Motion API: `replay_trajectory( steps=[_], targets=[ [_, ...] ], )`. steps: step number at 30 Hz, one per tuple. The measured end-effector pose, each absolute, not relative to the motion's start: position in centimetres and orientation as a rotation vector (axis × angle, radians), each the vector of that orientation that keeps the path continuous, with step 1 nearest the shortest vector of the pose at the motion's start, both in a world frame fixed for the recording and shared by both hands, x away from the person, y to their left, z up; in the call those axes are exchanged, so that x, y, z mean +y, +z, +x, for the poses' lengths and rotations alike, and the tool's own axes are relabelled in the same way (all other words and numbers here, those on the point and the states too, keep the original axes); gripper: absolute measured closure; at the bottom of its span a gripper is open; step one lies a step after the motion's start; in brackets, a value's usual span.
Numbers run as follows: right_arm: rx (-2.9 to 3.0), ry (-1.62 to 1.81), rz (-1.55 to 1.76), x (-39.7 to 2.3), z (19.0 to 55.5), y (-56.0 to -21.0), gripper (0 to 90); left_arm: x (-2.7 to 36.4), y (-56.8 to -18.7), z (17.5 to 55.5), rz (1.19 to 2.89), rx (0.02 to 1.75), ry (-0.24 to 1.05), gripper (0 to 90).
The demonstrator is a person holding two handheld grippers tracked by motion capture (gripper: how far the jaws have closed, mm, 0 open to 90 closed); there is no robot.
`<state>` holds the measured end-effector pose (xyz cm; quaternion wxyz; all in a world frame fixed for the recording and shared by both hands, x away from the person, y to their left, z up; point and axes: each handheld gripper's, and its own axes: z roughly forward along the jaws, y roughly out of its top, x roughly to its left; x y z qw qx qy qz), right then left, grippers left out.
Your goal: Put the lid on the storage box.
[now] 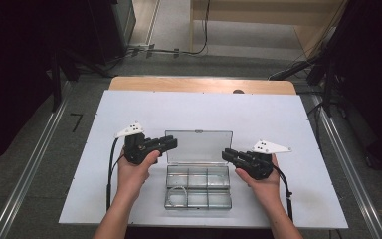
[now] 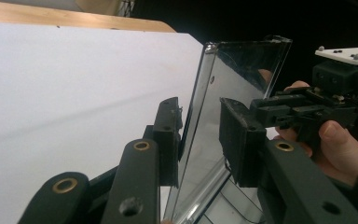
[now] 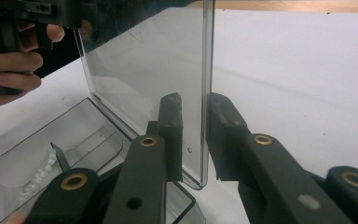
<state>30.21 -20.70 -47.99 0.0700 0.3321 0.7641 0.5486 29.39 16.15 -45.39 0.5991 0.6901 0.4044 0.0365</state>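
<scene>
We see a clear plastic compartment box (image 1: 197, 188) lying near the front middle of the white table top (image 1: 278, 114), its clear hinged lid (image 1: 199, 147) raised behind the compartments. The box body shows two rows of three cells; a string of small white beads (image 1: 178, 194) lies in the front left cell.

The left gripper (image 1: 169, 143), held in the person's left hand (image 1: 135, 169), meets the lid's left edge. In the left gripper view the lid (image 2: 223, 107) stands between the two black jaws: the left pad sits against or just beside the pane, while the right pad stands a little apart from it. The jaws are parted around the lid, not clamped on it.

The right gripper (image 1: 227, 155), in the right hand (image 1: 259, 181), meets the lid's right edge. In the right gripper view the lid's edge (image 3: 207, 93) runs upright through the gap between the jaws. Both pads lie close to the pane, with a thin gap visible on the right side; we cannot tell whether the left pad touches. The beads (image 3: 39, 175) show low left there, inside the box (image 3: 79, 135).
</scene>
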Motion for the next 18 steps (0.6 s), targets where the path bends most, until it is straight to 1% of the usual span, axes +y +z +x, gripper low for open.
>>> replay_trajectory(
  steps=[11, 18],
  targets=[
    [2.31, 1.648, 0.986, -20.5, 29.8, -46.4, 65.6, 16.2, -45.5, 28.6, 1.606, 0.897, 0.067, 66.1],
    [2.304, 1.65, 0.969, -20.4, 29.6, -45.7, 64.7, 16.3, -45.5, 28.1, 1.613, 0.871, 0.072, 65.6]
  ],
)
